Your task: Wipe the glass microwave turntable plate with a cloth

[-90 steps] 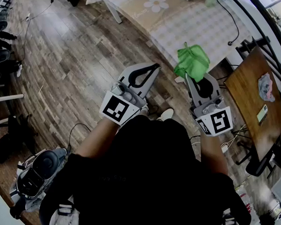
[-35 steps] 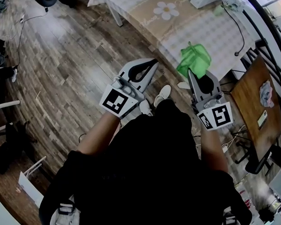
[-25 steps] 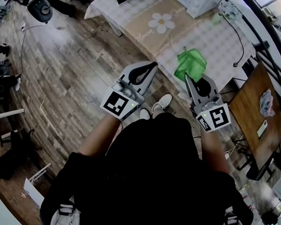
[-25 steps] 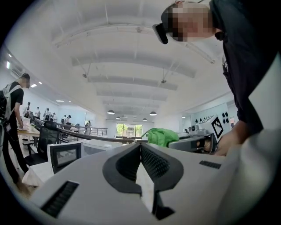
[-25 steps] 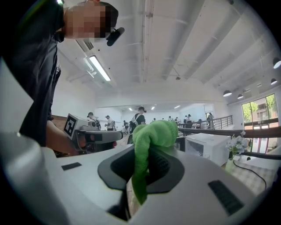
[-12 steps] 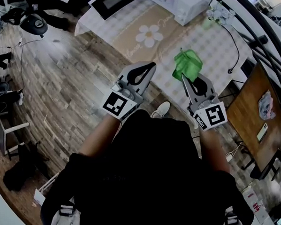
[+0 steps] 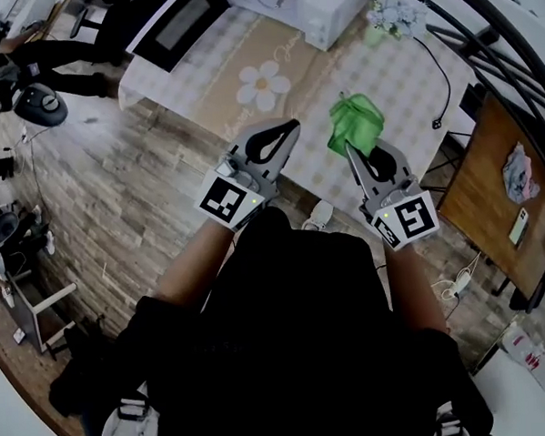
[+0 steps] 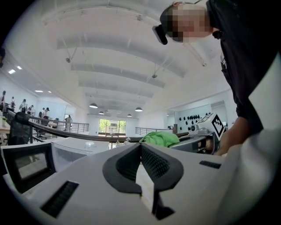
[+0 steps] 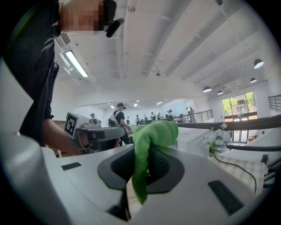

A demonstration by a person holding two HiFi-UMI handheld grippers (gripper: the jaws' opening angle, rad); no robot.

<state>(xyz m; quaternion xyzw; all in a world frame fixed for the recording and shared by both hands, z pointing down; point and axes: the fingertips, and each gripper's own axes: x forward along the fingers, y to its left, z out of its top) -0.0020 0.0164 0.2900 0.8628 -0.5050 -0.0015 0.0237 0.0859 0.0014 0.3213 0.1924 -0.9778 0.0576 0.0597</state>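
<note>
Cloth (image 7: 356,126) in right tool (image 7: 349,150), over table (image 7: 402,78)

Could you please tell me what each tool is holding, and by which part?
The right tool is shut on the green cloth, pinching a bunched fold; most of it bulges past the tips. The left tool is shut and empty.

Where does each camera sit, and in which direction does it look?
Head view: on the person's head, facing steeply down at the left gripper, right gripper and checked table; torso and forearms show.
Left gripper view: on the left gripper, facing along its shut, empty jaws; the right arm shows at right.
Right gripper view: on the right gripper, facing along jaws shut on the green cloth; the left arm shows at left.
Shared: all show the green cloth; each gripper view shows the other gripper.
</note>
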